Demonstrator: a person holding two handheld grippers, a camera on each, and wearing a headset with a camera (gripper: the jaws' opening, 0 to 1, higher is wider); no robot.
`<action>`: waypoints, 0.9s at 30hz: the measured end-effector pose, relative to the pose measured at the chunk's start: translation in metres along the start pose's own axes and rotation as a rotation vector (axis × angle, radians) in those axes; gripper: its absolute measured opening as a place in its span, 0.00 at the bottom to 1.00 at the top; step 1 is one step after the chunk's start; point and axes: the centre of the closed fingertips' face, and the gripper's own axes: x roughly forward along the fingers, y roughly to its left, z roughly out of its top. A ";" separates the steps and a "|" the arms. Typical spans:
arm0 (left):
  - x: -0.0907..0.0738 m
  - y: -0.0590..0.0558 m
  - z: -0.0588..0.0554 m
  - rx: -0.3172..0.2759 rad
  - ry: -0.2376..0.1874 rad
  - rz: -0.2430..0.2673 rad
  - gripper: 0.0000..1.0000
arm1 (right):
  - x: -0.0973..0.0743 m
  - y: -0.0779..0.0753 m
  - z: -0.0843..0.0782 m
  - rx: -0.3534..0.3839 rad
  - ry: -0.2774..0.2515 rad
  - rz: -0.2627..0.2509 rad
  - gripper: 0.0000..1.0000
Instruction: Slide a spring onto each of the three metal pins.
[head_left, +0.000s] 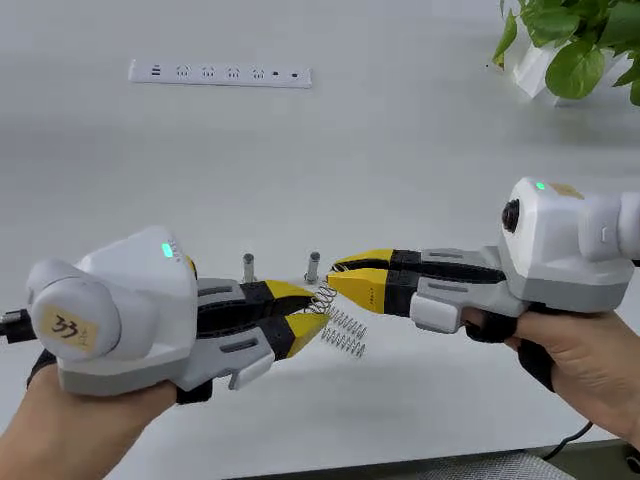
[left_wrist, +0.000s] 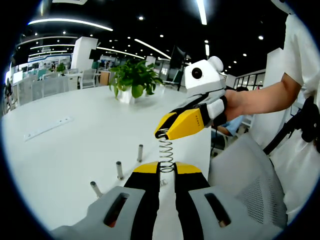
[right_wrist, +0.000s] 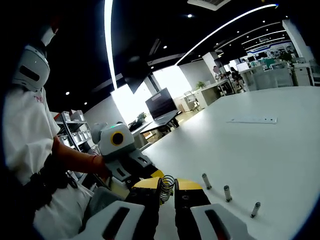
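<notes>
One coil spring (head_left: 323, 298) is stretched between the two grippers above the white table. My left gripper (head_left: 304, 312) is shut on its lower end, seen in the left gripper view as the spring (left_wrist: 166, 152) rising from my jaws. My right gripper (head_left: 335, 277) is shut on the other end, where the spring (right_wrist: 167, 187) sits between its yellow tips. Two more springs (head_left: 345, 333) lie on the table just below the jaws. Two short metal pins (head_left: 249, 268) (head_left: 313, 267) stand upright behind the jaws. Three pins (left_wrist: 119, 170) (right_wrist: 226, 193) show in a row in the gripper views, all bare.
A white power strip (head_left: 220, 73) lies at the far side of the table (head_left: 420, 150). A potted plant (head_left: 575, 45) stands at the back right corner. A mesh chair back (left_wrist: 250, 170) and the person's body are close to the table's near edge.
</notes>
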 end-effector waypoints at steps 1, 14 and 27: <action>0.000 0.000 0.000 0.000 0.000 -0.001 0.07 | 0.000 0.000 0.000 -0.006 0.004 0.001 0.06; 0.002 -0.002 0.001 -0.006 -0.001 -0.012 0.07 | -0.001 0.004 0.000 -0.099 0.053 0.015 0.06; 0.004 -0.005 -0.001 0.018 0.012 -0.029 0.07 | 0.001 0.011 -0.004 -0.239 0.157 0.015 0.06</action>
